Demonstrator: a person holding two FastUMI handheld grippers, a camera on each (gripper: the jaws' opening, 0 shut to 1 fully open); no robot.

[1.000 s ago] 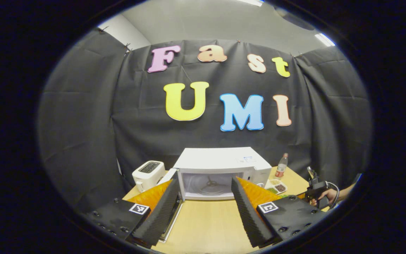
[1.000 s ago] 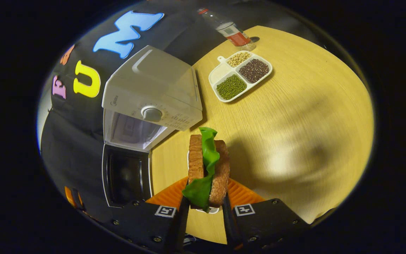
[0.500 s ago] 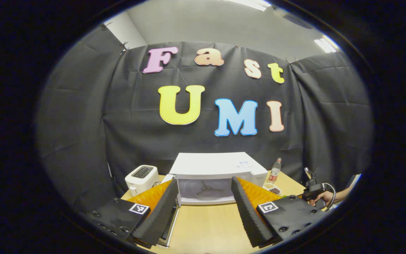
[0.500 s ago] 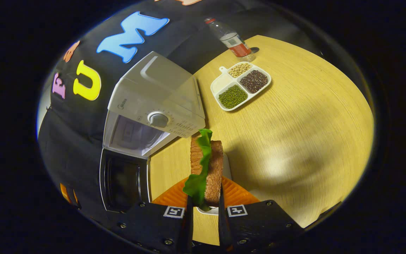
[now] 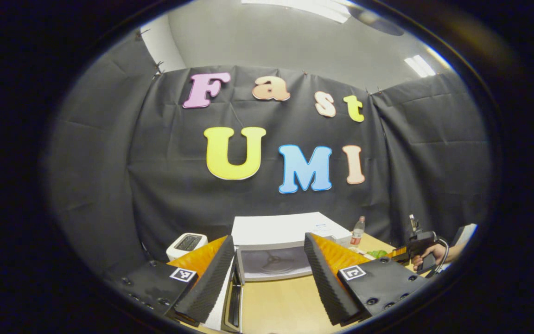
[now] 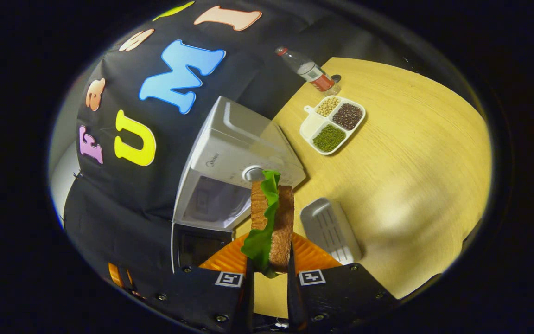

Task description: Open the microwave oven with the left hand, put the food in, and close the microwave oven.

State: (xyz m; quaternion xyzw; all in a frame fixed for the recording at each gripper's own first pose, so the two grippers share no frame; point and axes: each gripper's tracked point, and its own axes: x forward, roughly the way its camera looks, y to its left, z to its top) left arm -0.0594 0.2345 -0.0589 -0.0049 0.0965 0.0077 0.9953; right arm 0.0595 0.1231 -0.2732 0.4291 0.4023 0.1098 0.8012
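Carrying the sandwich (image 6: 270,222) clamped upright between the right gripper (image 6: 267,273) jaws, I'd swing it level into the open microwave (image 6: 230,162) just ahead-left, while the left gripper (image 5: 267,278) hangs released.

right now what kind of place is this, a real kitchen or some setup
Likely a staged kitchen corner in a recording booth, not a home: a microwave with its door open, a toaster and a divided tray of beans share a wooden table against black cloth.
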